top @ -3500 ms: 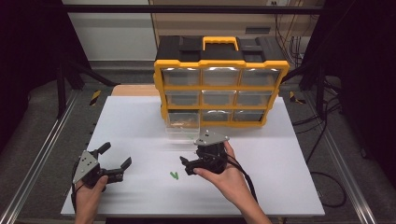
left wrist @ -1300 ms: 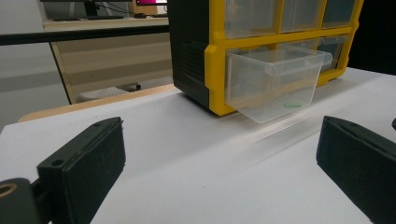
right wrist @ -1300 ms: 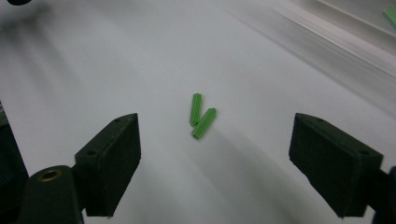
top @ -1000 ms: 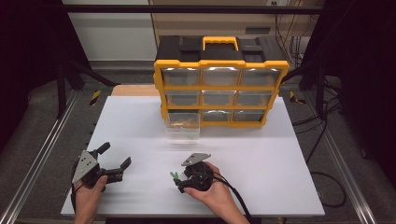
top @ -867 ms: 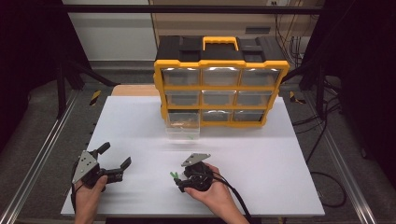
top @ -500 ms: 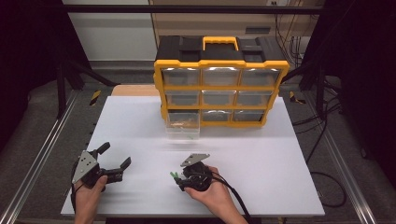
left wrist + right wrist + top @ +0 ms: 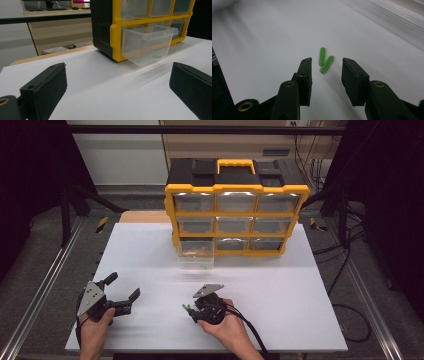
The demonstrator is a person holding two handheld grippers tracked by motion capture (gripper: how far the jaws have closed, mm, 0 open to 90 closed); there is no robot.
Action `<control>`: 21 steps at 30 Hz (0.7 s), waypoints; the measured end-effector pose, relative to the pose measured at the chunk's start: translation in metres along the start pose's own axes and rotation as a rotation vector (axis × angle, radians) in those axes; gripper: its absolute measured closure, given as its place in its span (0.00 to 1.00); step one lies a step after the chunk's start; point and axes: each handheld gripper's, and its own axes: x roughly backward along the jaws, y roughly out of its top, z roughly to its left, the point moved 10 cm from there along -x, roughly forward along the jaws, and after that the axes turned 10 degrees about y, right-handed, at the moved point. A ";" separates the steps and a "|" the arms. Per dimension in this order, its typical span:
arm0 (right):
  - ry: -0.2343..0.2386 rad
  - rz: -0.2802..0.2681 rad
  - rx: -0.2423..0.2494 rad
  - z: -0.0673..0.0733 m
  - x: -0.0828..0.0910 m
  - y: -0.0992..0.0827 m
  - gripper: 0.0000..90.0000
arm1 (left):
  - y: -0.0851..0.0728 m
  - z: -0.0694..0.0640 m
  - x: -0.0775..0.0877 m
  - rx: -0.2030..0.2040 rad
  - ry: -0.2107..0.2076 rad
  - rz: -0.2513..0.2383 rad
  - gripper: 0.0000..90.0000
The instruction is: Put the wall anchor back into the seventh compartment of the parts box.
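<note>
Hovering my right gripper [image 7: 325, 75] low over the white table [image 7: 310, 300], jaws apart with a narrow gap, two green wall plugs [image 7: 325, 61] lying just ahead of the tips, touching each other in a V, not yet between the pads. High view puts them near the table's front edge, roughly centre [image 7: 186, 308]. Bare white surface all round them, nothing crowding the approach.

Left gripper [image 7: 121, 295] sits near the front-left corner, jaws wide apart, holding nothing, well apart from the right one.

Yellow-and-black drawer organiser [image 7: 235, 210] stands at the far edge. Its bottom-left clear drawer [image 7: 147, 43] is pulled out and overhangs the table, something small and green inside [image 7: 157, 56]. Open room between drawer and my grippers; no obstacle on that stretch.
</note>
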 end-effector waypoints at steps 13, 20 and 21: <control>0.003 0.001 -0.016 -0.002 -0.005 0.000 0.73 | 0.000 0.000 0.000 -0.001 -0.001 0.000 0.02; 0.006 0.001 -0.041 -0.003 -0.012 0.002 0.74 | 0.000 0.000 0.000 -0.002 -0.001 0.001 0.01; 0.006 0.003 -0.044 -0.003 -0.013 0.002 0.74 | 0.000 0.000 0.000 -0.002 -0.001 0.001 0.01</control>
